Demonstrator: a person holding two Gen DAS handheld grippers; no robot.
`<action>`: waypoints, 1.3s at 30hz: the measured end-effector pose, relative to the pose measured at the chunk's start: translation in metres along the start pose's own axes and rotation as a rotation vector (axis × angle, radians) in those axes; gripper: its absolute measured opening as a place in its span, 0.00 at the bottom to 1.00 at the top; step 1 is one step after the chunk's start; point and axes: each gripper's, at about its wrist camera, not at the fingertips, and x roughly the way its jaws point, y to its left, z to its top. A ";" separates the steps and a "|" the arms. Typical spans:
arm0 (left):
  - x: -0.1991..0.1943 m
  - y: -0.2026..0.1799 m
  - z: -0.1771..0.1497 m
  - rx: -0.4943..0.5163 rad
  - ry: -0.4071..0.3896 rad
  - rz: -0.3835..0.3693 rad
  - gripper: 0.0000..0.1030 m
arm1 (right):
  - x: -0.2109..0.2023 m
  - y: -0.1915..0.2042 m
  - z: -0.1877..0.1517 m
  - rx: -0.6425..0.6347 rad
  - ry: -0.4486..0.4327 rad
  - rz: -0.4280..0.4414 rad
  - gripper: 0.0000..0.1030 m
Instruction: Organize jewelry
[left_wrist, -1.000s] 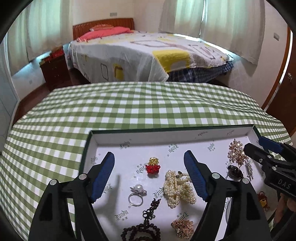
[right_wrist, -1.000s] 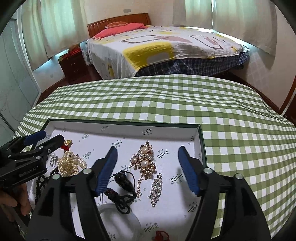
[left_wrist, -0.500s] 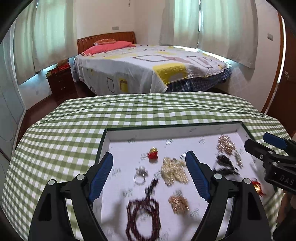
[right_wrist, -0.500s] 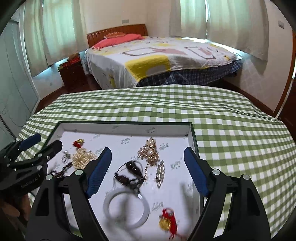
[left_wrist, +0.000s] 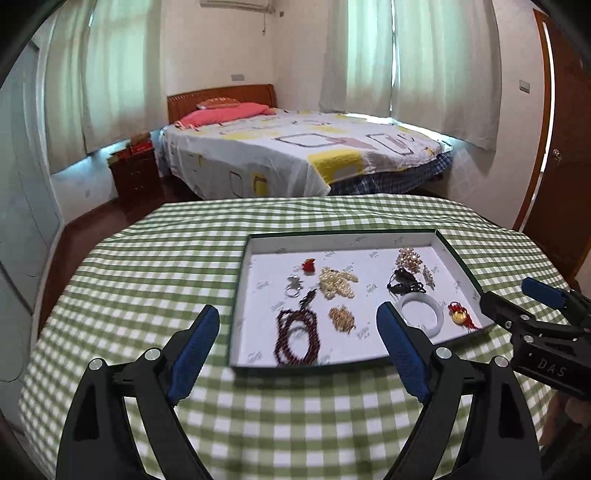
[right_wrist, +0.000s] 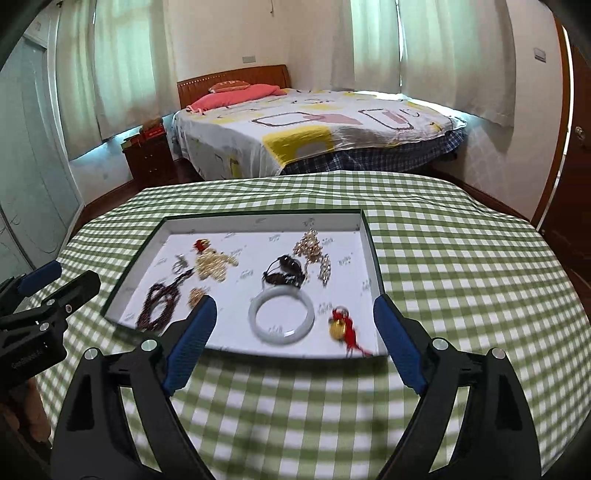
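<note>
A shallow white tray with a dark green rim (left_wrist: 255, 240) (right_wrist: 369, 236) lies on the green checked tablecloth. In it lie several pieces: a pearl necklace (left_wrist: 337, 282) (right_wrist: 214, 264), a dark red bead bracelet (left_wrist: 295, 338) (right_wrist: 159, 306), a white jade bangle (left_wrist: 423, 314) (right_wrist: 282, 315), a gold pendant with red cord (left_wrist: 460, 316) (right_wrist: 341, 328), a ring (left_wrist: 294, 287), a pearl brooch (left_wrist: 409, 257) (right_wrist: 308, 245) and a black cord pendant (left_wrist: 404, 280) (right_wrist: 282, 273). My left gripper (left_wrist: 297, 354) is open and empty, held above the tray's near edge. My right gripper (right_wrist: 291, 345) is open and empty, likewise back from the tray.
The round table's cloth (left_wrist: 147, 277) spreads around the tray. Beyond the table stands a bed (left_wrist: 295, 155) with a wooden nightstand (left_wrist: 135, 173) at its left. A wooden door (left_wrist: 565, 147) is at the right.
Both grippers have pulled back and up from over the tray to above its near edge. The whole tray now shows. Both stayed open and empty.
</note>
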 end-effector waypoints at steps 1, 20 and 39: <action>-0.008 0.002 -0.002 -0.007 -0.005 -0.003 0.82 | -0.010 0.002 -0.002 0.001 -0.010 0.002 0.85; -0.123 0.021 -0.015 -0.068 -0.164 0.010 0.82 | -0.144 0.017 -0.020 -0.022 -0.153 -0.008 0.90; -0.164 0.025 -0.017 -0.075 -0.229 -0.001 0.82 | -0.212 0.020 -0.025 -0.026 -0.281 -0.017 0.91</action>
